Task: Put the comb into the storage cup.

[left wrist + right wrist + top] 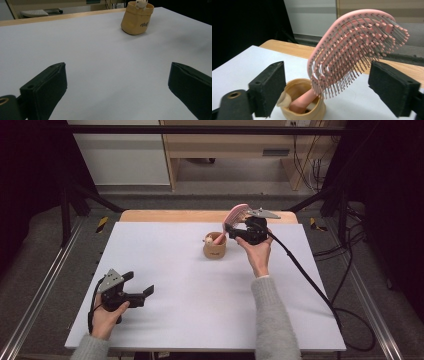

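Pink hairbrush (352, 50) stands handle-down in the small tan pouch-like holder (302, 110) near the far middle of the white counter (200, 295), bristle head leaning out over the rim; a small cream figure (141, 3) also sits in the holder. Right hand-held gripper (327, 87) brackets the brush head with jaws spread, pads clear of it, so this reads as the release step after placing. Next: back the right one straight away without snagging bristles; left hand-held gripper (139, 292) rests wide and empty at the near left.
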Action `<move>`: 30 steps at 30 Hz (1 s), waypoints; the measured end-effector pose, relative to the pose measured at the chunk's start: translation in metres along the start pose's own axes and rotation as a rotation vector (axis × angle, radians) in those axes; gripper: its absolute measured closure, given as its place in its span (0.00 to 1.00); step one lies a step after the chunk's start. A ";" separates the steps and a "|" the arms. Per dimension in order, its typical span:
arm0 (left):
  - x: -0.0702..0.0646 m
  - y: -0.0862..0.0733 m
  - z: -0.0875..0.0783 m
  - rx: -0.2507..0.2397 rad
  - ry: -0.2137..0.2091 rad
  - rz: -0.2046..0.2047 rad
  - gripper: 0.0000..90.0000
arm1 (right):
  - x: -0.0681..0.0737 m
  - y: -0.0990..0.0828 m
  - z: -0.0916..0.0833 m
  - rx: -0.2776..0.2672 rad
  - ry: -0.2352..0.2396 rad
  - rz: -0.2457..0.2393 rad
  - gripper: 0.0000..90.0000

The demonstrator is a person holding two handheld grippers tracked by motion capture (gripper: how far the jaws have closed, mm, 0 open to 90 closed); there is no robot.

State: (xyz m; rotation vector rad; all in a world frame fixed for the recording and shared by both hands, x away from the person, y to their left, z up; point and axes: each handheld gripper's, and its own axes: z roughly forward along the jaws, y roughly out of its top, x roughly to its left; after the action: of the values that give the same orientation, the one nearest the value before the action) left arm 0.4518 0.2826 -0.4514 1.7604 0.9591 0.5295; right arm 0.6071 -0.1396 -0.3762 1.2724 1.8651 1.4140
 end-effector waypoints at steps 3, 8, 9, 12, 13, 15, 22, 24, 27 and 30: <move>0.000 0.000 0.000 -0.002 -0.001 -0.001 0.02 | 0.002 -0.001 -0.007 -0.005 0.023 -0.021 0.10; 0.000 0.000 0.001 0.002 -0.003 0.001 0.02 | 0.006 -0.005 -0.018 -0.024 0.045 -0.036 0.07; 0.000 0.000 0.001 0.001 -0.004 0.000 0.02 | 0.006 -0.006 -0.020 -0.029 0.054 -0.035 0.06; -0.001 0.000 0.001 -0.005 -0.006 -0.003 0.02 | 0.008 -0.007 -0.028 -0.041 0.076 -0.042 0.03; -0.001 0.000 0.001 -0.006 -0.007 -0.003 0.02 | 0.009 -0.007 -0.030 -0.047 0.084 -0.045 0.03; -0.001 0.000 0.001 -0.008 -0.008 -0.002 0.02 | 0.011 -0.008 -0.035 -0.056 0.104 -0.044 0.03; -0.001 0.000 0.001 -0.011 -0.011 -0.003 0.02 | 0.015 -0.013 -0.054 -0.069 0.158 -0.054 0.02; -0.001 -0.001 0.001 -0.010 -0.012 -0.004 0.02 | 0.015 -0.015 -0.059 -0.072 0.169 -0.059 0.02; -0.002 -0.001 0.001 -0.011 -0.011 -0.002 0.02 | 0.014 -0.019 -0.068 -0.081 0.193 -0.069 0.02; -0.002 -0.001 0.001 -0.012 -0.012 -0.002 0.02 | 0.014 -0.023 -0.077 -0.083 0.212 -0.089 0.01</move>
State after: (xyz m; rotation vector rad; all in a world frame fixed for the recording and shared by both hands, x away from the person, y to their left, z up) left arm 0.4514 0.2807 -0.4523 1.7503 0.9473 0.5222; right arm 0.5305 -0.1654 -0.3678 1.0205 1.9502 1.6126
